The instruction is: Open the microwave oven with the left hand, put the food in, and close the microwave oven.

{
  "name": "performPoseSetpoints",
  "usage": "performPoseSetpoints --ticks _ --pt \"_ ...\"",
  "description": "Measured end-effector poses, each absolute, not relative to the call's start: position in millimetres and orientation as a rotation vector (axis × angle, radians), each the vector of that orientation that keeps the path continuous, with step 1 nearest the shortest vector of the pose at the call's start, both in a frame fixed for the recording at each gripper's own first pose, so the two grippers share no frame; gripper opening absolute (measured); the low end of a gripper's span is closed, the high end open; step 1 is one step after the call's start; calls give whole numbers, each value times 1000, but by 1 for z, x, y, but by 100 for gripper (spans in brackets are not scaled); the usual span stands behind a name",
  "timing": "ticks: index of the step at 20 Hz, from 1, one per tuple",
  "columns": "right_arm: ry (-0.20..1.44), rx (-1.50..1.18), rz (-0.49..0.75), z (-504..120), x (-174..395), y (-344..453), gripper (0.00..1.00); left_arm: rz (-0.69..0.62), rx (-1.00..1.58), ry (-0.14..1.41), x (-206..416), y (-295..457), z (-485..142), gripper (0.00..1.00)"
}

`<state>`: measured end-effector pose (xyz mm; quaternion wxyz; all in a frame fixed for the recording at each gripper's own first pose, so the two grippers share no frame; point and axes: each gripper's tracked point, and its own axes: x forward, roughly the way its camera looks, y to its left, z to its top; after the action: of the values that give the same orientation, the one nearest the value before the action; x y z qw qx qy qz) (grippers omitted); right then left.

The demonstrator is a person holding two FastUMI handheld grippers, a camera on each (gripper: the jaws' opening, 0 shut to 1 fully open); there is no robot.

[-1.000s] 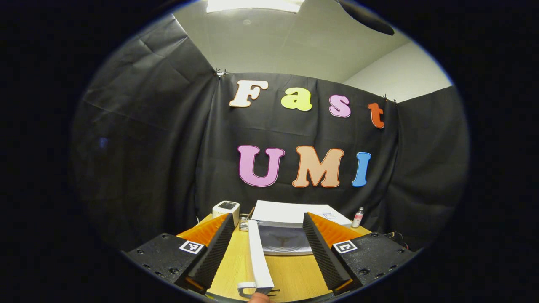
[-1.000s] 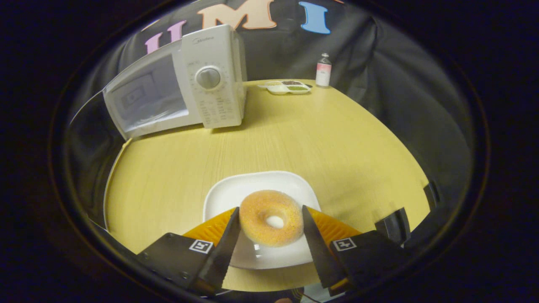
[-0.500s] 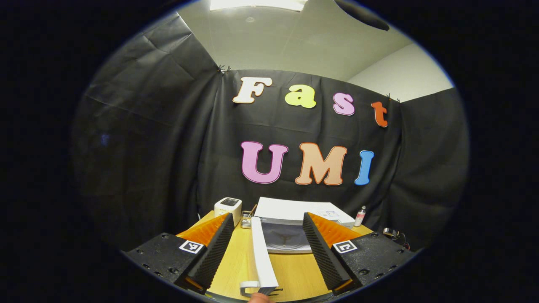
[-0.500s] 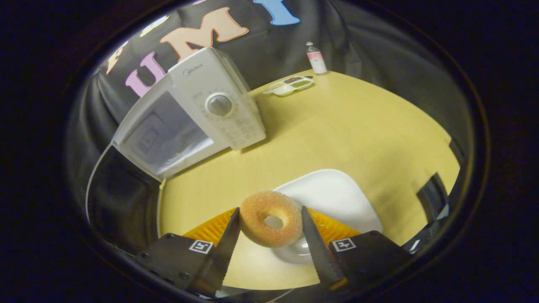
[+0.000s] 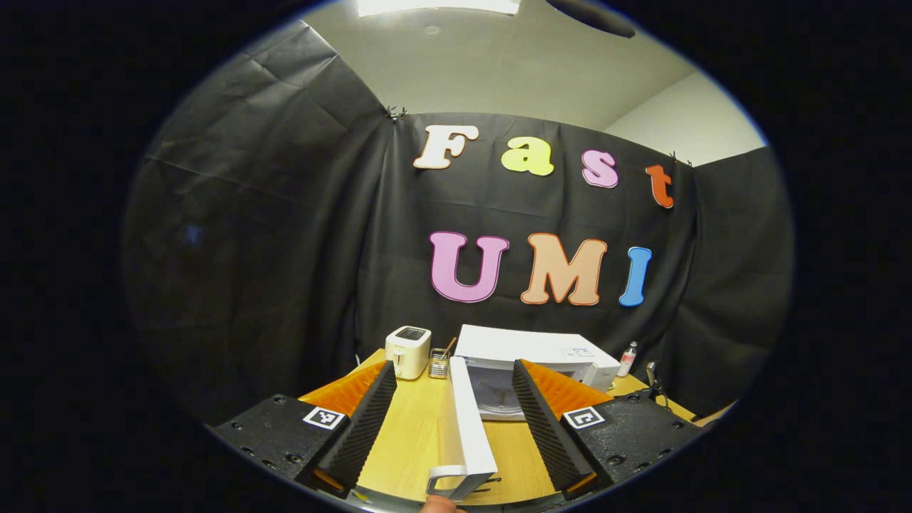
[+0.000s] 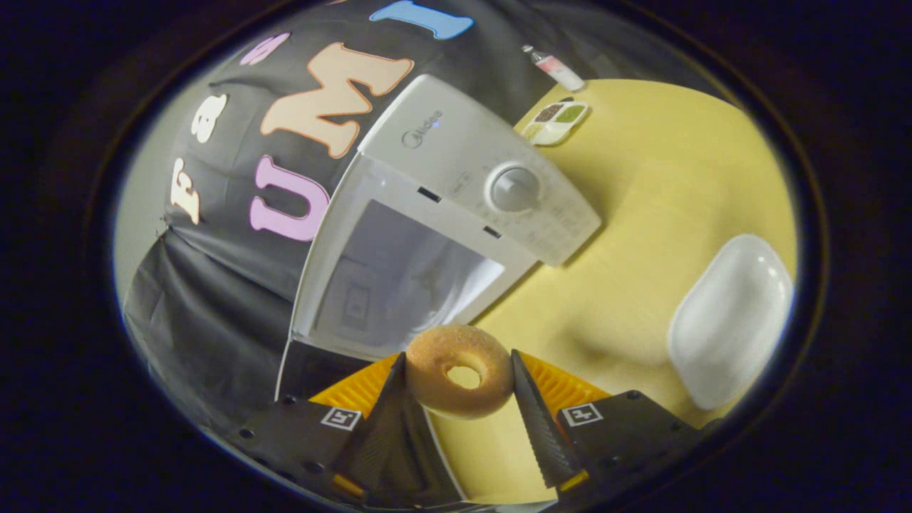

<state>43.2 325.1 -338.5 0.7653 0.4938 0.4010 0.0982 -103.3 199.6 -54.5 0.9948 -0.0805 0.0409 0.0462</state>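
The white microwave (image 5: 531,349) stands at the back of the wooden table (image 5: 417,442) with its door (image 5: 467,427) swung open toward me. My left gripper (image 5: 449,420) is open, its fingers on either side of the door's edge and apart from it. In the right gripper view the microwave (image 6: 456,192) looms close and tilted, its open cavity (image 6: 399,274) facing me. A sugared doughnut (image 6: 459,370) is clamped between the fingers of my right gripper (image 6: 459,388), held in the air just in front of the cavity.
A white toaster (image 5: 407,351) and a small utensil holder (image 5: 439,365) stand left of the microwave. A small bottle (image 6: 556,65) and a compartment dish (image 6: 556,121) sit at the back right. The empty white plate (image 6: 730,320) lies on the table to the right.
My right gripper lifted the doughnut off the plate and carried it left and forward to the microwave's open cavity. The left gripper view drew back slightly from the open door.
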Motion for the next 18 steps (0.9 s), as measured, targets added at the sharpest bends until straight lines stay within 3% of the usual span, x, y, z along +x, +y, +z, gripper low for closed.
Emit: performPoseSetpoints --ticks 10,14,15,18 --pt "850 1253 68 -370 122 399 80 210 -149 166 -125 235 -81 94" --pt "768 1294 13 -372 154 410 79 278 -158 194 -142 257 -90 95" --pt "743 1298 -8 -373 159 407 85 291 -157 200 -144 260 -91 95" --pt "684 1312 -59 -374 176 404 85 320 -145 215 -150 269 -95 96"
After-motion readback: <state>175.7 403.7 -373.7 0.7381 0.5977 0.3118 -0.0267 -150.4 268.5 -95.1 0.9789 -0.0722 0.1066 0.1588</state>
